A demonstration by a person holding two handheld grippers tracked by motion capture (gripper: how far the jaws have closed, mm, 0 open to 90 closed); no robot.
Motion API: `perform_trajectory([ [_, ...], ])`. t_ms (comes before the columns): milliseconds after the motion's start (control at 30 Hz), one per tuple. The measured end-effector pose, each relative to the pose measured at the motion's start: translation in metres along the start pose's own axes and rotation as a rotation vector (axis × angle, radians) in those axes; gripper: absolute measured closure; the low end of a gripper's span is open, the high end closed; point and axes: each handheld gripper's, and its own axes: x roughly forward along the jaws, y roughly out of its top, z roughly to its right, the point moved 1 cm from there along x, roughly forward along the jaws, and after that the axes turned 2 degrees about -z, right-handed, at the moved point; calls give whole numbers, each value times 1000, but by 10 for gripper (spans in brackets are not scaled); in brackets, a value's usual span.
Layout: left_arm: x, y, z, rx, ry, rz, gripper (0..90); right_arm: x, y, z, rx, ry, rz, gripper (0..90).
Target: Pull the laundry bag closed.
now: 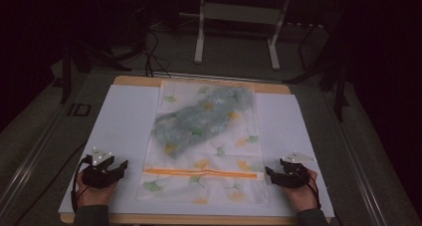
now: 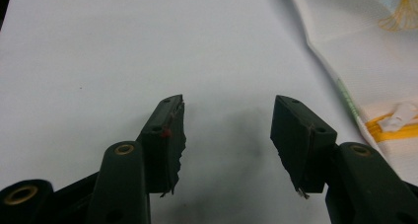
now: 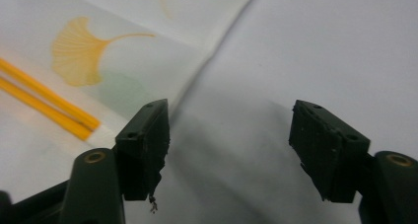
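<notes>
Nearest to me, my 2 hands rest on the white sheet [image 1: 119, 116] that covers the table. My left gripper [image 1: 122, 165] sits at the left, its jaws spread wide with nothing between them; in the left gripper view only bare white sheet lies between my left fingertips [image 2: 170, 128]. My right gripper [image 1: 268, 171] sits at the right, jaws also spread wide and holding nothing. Between the 2 grippers lies a flat clear zip bag [image 1: 206, 136] printed with yellow and green ginkgo leaves. Its orange zip strip [image 1: 199, 172] runs across the near end, reaching almost to my right gripper. Farther up, a grey-green soft bundle [image 1: 201, 119] lies inside the bag. Beyond the table, the floor is dark.
</notes>
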Motion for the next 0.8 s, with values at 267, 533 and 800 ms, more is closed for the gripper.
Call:
perform_trajectory([
  [267,-2,0,-1,-9,-29,9,467,-4,4,-6,-19,34,7,367],
  [533,-3,-1,1,-5,-51,3,463,-3,15,-15,-59,81,11,384],
  [800,-6,-2,1,-7,-70,3,528,2,30,-29,-122,116,4,385],
])
